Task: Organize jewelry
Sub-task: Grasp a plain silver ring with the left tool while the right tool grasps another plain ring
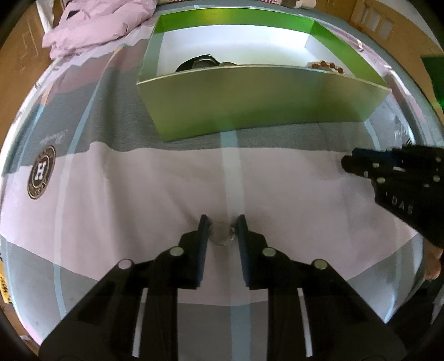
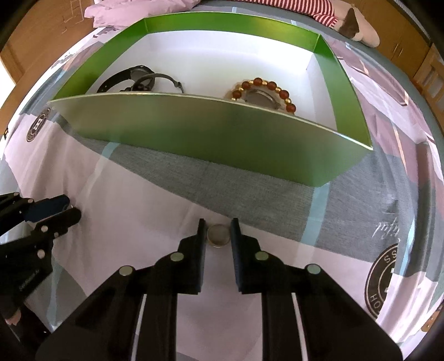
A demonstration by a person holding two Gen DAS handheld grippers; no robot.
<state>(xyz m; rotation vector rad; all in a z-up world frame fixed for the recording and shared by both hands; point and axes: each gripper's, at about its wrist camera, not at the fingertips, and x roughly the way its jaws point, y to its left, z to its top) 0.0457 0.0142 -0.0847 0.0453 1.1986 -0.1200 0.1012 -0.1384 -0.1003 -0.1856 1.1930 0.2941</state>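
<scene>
A green box (image 2: 194, 130) with a white floor stands on the bed ahead of both grippers. Inside it lie black watches (image 2: 138, 79) at the left and a red-and-gold bead bracelet (image 2: 266, 89) around a round metal piece at the right. My left gripper (image 1: 221, 225) is closed on a small round silver ring (image 1: 221, 234), low over the pink sheet. My right gripper (image 2: 218, 226) grips a similar silver ring (image 2: 218, 235) at its fingertips, short of the box's near wall. Each gripper appears at the edge of the other's view: right (image 1: 349, 162), left (image 2: 69, 209).
The bedsheet (image 1: 138, 194) is pink and grey, with round logo prints (image 1: 41, 176). A pink quilt (image 1: 97, 25) is bunched at the back left. A striped plush toy (image 2: 333, 14) lies at the back right. Wooden furniture surrounds the bed.
</scene>
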